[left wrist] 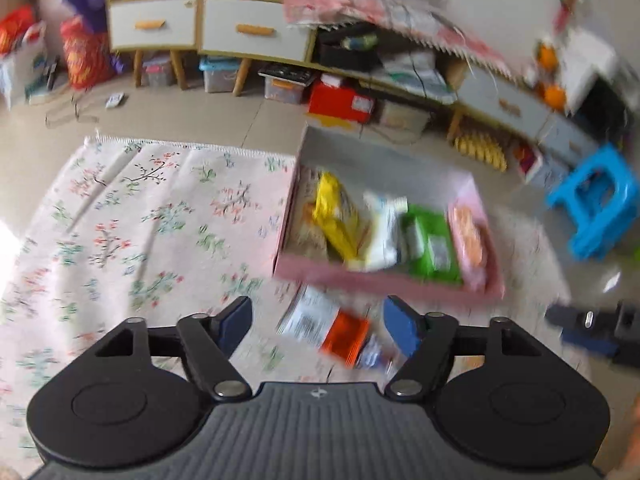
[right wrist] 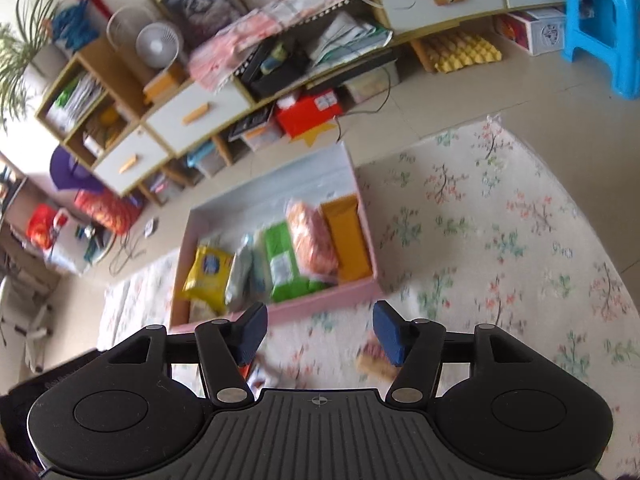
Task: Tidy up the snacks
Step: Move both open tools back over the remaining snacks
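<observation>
Left tongs (left wrist: 318, 326): jaws spread wide, nothing gripped; blue pads apart above a floral cloth (left wrist: 132, 216).
Right tongs (right wrist: 320, 330): jaws apart, about half spread, nothing between the pads; also seen at the right edge of the left wrist view.
Pink box (left wrist: 384, 282): open, lying on the floral cloth beyond both tongs; pale inner wall at the far side.
Box contents: yellow packet (right wrist: 208, 276) at the left end, then white packet (right wrist: 240, 274), green packet (right wrist: 282, 262), orange-patterned packet (right wrist: 312, 238), and a mustard-coloured flat pack (right wrist: 348, 236) at the right end, standing or leaning side by side.
Loose snacks: white-and-orange packet (left wrist: 326, 326) lying on the cloth just in front of the box, below the left tongs' gap; small brownish packet (right wrist: 374, 360) on the cloth close to the right tongs' right pad, blurred.
Surroundings: long low cabinet (right wrist: 192, 116) with white drawers against the wall, boxes beneath it; blue plastic stool (right wrist: 600, 28) on the tiled floor, well apart from the box.
Image quality: motion blur in both views, packet labels unreadable.
</observation>
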### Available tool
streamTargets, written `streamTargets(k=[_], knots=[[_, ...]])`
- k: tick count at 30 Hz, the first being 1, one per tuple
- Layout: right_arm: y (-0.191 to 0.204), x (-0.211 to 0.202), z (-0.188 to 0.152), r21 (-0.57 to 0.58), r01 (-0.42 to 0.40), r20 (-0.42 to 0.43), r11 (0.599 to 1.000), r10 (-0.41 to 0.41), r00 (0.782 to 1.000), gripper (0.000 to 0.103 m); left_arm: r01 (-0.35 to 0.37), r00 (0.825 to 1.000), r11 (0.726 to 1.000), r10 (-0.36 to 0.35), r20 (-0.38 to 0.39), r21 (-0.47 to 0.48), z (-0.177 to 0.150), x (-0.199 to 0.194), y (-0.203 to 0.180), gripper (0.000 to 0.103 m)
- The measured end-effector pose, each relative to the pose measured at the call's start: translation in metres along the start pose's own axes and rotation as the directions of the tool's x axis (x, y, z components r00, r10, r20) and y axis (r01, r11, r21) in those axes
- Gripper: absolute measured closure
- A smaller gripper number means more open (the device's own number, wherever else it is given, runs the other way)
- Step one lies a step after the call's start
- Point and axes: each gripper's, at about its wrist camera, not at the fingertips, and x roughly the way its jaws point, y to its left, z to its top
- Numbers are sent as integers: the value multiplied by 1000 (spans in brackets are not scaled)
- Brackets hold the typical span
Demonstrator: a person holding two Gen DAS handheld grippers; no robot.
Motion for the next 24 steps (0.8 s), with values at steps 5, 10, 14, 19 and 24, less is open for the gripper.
streamTargets(k=[5,10,14,19,24], knots=[[10,-16,-35,-90,44,-36,995,-48,998,39,-18,998,995,24,-65,99,-33,-9,-8,29],[9,-19,-58,-119,37,-92,992,-49,995,38,44,995,996,-36,-91,81,-42,-17,-6,25],[11,-9,-61,-151,55,-120,987,-73,990,38,-9,996,994,18,-85,109,-44,-9,-6,22],[8,-3,-62,-148,35,-153,988,-58,987,38,4,991,990,14,-135,138,-51,7,1,22],[3,-4,-59,-132,43,-148,990,-63,987,38,4,991,958,35,-131,287,-67,11,-10,22]])
